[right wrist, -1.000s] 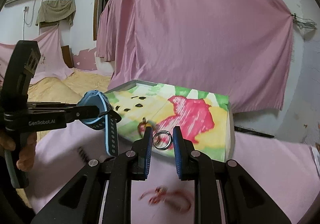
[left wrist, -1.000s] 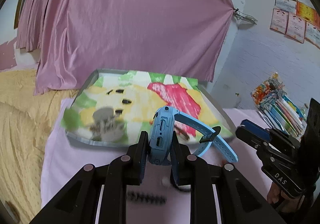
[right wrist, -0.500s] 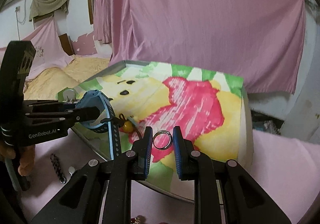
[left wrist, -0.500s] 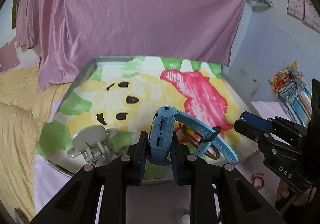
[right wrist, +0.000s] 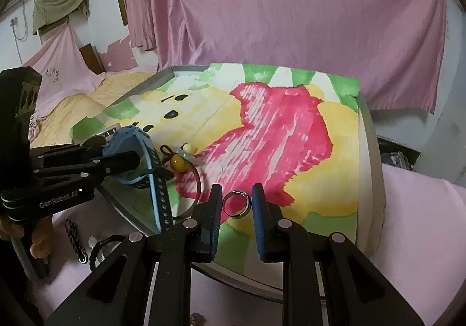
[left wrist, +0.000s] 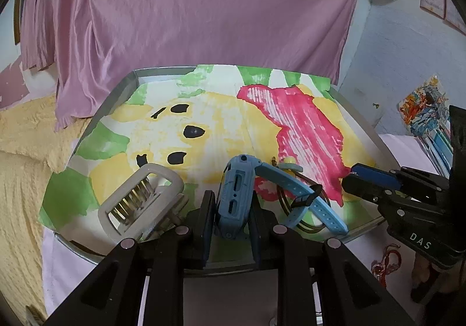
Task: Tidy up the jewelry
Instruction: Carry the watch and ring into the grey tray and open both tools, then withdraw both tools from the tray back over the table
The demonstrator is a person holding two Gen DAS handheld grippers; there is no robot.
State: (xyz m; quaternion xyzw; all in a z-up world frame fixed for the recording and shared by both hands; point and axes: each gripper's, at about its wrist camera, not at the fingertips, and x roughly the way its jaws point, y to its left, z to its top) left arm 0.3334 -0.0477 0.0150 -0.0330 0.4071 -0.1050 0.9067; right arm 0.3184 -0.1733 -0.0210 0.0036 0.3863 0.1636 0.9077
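Tray nearer; ring right-view only.

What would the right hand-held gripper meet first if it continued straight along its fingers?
Probably the painted sheet lining the tray, in its pink area. The right hand-held gripper holds a silver ring; depth is uncertain.

Both wrist views look steeply down, close, sharing the tray.
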